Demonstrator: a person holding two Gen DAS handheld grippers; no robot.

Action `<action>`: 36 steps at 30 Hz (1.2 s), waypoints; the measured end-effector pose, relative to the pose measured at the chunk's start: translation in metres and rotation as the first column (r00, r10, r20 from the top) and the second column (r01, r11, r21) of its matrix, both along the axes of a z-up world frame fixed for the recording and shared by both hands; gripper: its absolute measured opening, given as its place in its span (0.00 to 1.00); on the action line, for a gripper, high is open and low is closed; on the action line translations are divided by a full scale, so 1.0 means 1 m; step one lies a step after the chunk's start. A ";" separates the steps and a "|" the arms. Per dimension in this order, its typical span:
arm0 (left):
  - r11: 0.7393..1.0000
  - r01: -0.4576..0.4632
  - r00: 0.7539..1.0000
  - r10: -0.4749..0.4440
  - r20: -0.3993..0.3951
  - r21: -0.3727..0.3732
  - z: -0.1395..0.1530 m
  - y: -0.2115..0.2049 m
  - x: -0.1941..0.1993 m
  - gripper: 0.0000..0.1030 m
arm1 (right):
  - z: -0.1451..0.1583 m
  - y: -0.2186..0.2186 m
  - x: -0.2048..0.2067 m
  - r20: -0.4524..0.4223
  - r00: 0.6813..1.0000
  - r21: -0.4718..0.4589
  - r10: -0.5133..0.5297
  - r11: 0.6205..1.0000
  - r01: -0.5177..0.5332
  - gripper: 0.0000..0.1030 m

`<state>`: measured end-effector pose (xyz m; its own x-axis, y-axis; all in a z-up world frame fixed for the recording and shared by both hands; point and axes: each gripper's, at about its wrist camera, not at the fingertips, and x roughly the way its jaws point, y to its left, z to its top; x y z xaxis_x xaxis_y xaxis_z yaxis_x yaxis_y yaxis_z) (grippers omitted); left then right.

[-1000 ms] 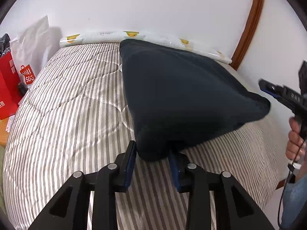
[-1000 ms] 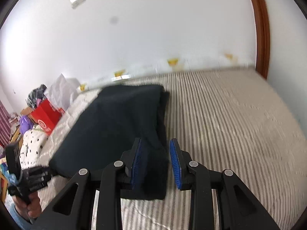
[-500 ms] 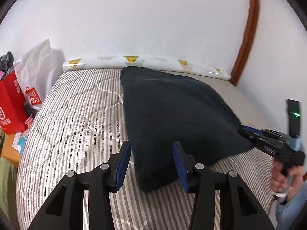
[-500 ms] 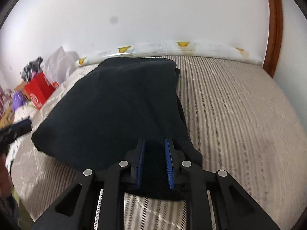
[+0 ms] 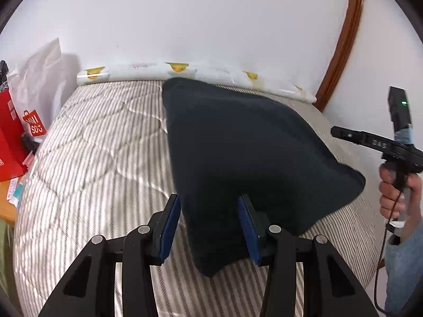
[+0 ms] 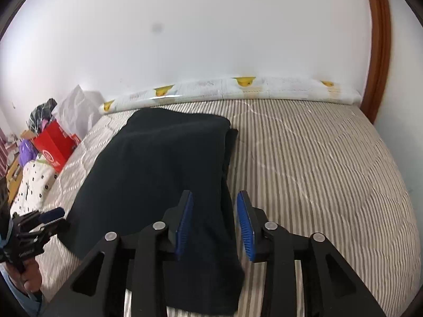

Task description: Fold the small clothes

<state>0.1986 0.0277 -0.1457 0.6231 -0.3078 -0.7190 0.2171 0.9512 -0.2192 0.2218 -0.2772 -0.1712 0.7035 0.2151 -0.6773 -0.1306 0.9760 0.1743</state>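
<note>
A dark navy garment [image 5: 238, 153] lies folded on the striped mattress [image 5: 100, 153]. My left gripper [image 5: 208, 224] is open, its blue pads either side of the garment's near left corner. My right gripper [image 6: 214, 224] is open over the garment's near right edge [image 6: 164, 174], with cloth lying between the pads. The right gripper also shows at the right edge of the left wrist view [image 5: 370, 142], and the left gripper at the lower left of the right wrist view [image 6: 39, 224].
A rolled mat with yellow prints [image 5: 185, 71] lies along the wall at the bed's far edge. Red and white shopping bags [image 5: 23, 121] stand left of the bed. A spotted white cloth [image 6: 34, 182] lies at the left. A brown door frame [image 5: 341, 39] stands at the right.
Both grippers have opened and let go of the garment. It has dropped from being held taut and now rests on the mattress. The right gripper drew back from the corner.
</note>
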 end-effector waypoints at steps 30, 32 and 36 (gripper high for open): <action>1.000 0.021 0.998 -0.021 -0.066 0.000 -0.024 0.003 0.064 0.46 | -0.020 -0.003 0.184 -0.030 0.994 0.167 0.104 0.981 -0.098 0.09; 1.000 0.018 0.998 -0.017 -0.067 0.004 -0.022 0.003 0.063 0.45 | -0.031 -0.004 0.190 -0.114 0.989 0.170 0.095 0.983 -0.075 0.11; 1.000 0.021 0.997 -0.021 -0.072 0.000 -0.020 0.006 0.056 0.46 | -0.026 -0.019 0.167 -0.137 0.990 0.174 0.045 0.984 -0.021 0.26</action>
<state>0.2550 0.0336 -0.1659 0.5631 -0.3200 -0.7619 0.2207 0.9467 -0.2345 0.3890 -0.2959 -0.1976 0.5950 0.3587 -0.7193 -0.1249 0.9253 0.3582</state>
